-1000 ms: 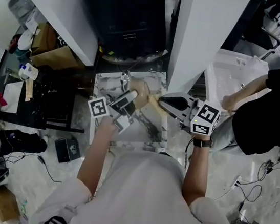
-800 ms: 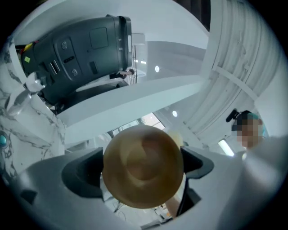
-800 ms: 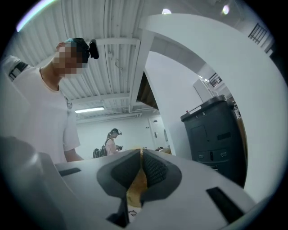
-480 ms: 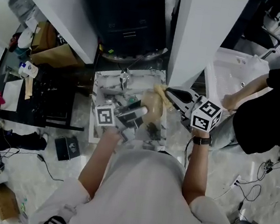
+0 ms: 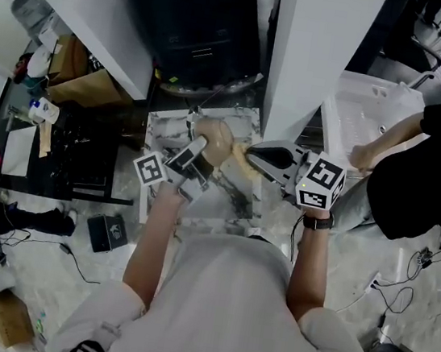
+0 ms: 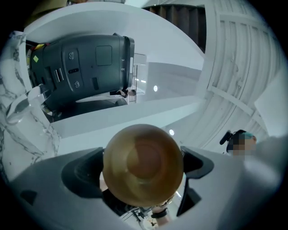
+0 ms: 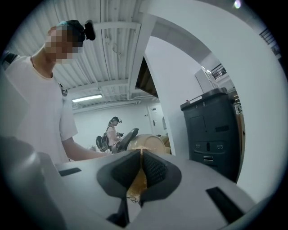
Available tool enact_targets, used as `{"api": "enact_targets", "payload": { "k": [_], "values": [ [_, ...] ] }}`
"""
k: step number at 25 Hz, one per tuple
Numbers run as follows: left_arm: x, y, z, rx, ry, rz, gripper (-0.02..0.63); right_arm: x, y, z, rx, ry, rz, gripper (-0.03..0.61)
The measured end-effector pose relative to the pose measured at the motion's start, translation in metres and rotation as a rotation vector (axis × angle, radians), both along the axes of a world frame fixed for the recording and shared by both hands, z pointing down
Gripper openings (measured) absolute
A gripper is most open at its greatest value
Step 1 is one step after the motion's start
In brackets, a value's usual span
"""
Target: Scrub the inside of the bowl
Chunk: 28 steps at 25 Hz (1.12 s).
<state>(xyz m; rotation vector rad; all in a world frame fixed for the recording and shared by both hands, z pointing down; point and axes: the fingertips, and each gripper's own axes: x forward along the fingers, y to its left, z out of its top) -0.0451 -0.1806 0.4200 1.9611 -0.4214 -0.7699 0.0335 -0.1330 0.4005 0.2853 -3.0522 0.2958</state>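
The left claw (image 6: pixel 142 170) clamps the wooden bowl (image 5: pixel 214 141) above the tabletop's (image 5: pixel 218 205) far edge, while the right claw (image 7: pixel 140 168), pinching what seems a yellow scrub pad (image 7: pixel 136 183), should press firm circles inside.

**Colour rundown of the bowl-scrubbing setup**

The bowl (image 6: pixel 143 164) is glowing a glossy amber-brown, going darker toward its middle. The left claw (image 5: pixel 195 155) and right claw (image 7: pixel 141 164) are both looking plain grey with dark pads. The left marker cube (image 5: pixel 150 169) and right marker cube (image 5: pixel 321 185) are sporting black squares on white. The scrubber (image 7: pixel 134 185) is showing up mustard-yellow. The table (image 5: pixel 229 205) is rocking white marble with grey veins. The cabinet (image 5: pixel 193 21) is looking near-black, and the person's shirt (image 5: pixel 226 310) is reading pale grey-white.
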Motion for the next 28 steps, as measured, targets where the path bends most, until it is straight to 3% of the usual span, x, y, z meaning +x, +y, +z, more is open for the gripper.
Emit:
{"api": "enact_targets", "payload": {
  "k": [3,9,13,16,19,24,28],
  "values": [
    [0.008,0.006,0.011,-0.013,-0.04,0.02,0.548,0.003,-0.002,-0.018,0.024,-0.051,0.011,0.02],
    [0.052,0.046,0.019,0.031,-0.094,0.188,0.548,0.003,-0.024,-0.022,0.017,-0.092,0.109,0.02],
    [0.044,0.045,0.009,0.025,0.006,0.176,0.548,0.005,-0.042,0.006,-0.011,0.016,0.192,0.02],
    [0.023,0.033,-0.003,0.021,0.093,0.12,0.548,0.001,-0.039,0.022,-0.026,0.082,0.173,0.02],
    [0.002,0.015,-0.008,0.009,0.128,0.048,0.548,-0.007,-0.031,0.021,-0.014,0.102,0.137,0.02],
    [-0.02,-0.008,0.001,0.0,0.046,-0.026,0.548,-0.019,-0.015,0.001,0.031,0.097,0.072,0.02],
    [-0.006,0.001,0.013,0.022,-0.055,0.039,0.548,-0.025,-0.015,-0.016,0.066,0.058,0.076,0.019]
  ]
}}
